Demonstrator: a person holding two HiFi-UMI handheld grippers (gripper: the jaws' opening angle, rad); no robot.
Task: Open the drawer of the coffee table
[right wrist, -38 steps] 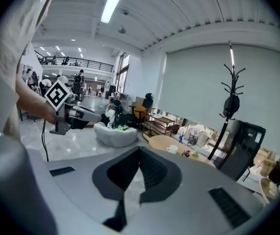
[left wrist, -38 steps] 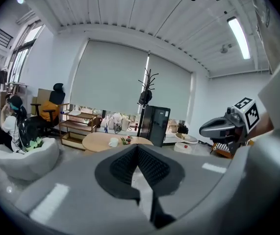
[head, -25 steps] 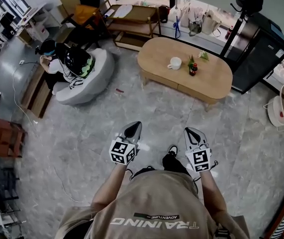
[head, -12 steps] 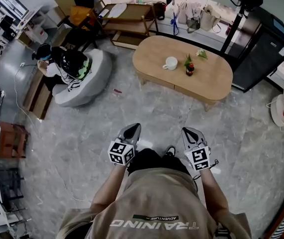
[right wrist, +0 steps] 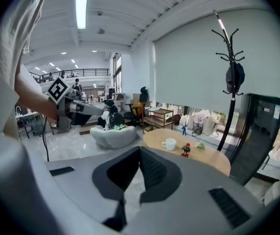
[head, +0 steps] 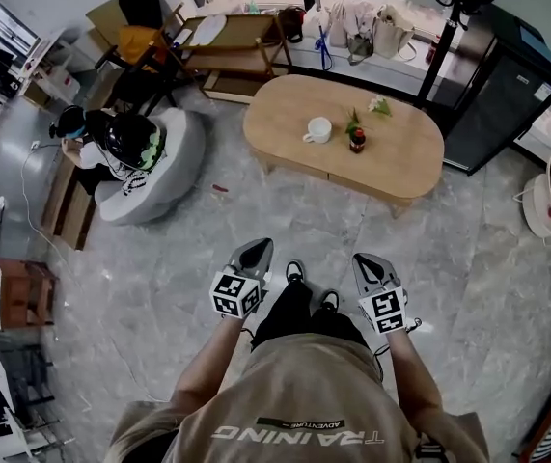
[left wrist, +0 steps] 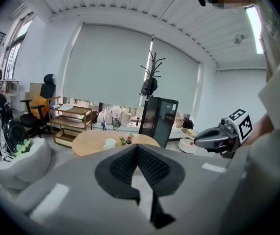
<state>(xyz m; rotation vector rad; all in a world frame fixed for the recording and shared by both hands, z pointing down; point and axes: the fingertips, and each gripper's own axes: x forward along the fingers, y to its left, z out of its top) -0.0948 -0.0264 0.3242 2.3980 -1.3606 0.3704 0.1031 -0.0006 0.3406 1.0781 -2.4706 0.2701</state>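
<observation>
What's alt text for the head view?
Seen from above, a person stands on a grey floor holding the left gripper and right gripper, both shut and empty, pointed toward an oval wooden coffee table ahead, not touching it. A white cup and a small dark bottle stand on it. Another person sits on a beanbag at left.

The head camera looks steeply down from high up, with the left claw (head: 255,246) and right claw (head: 369,260) close under it in the lower middle, the floor (head: 188,249) around them and the oval bench (head: 400,152) well beyond. Each claw camera sits just behind its own closed jaws and faces roughly level across the room toward that same distant bench. The left claw's view catches the right claw at its right edge, and the right's catches the left at its left edge.
</observation>
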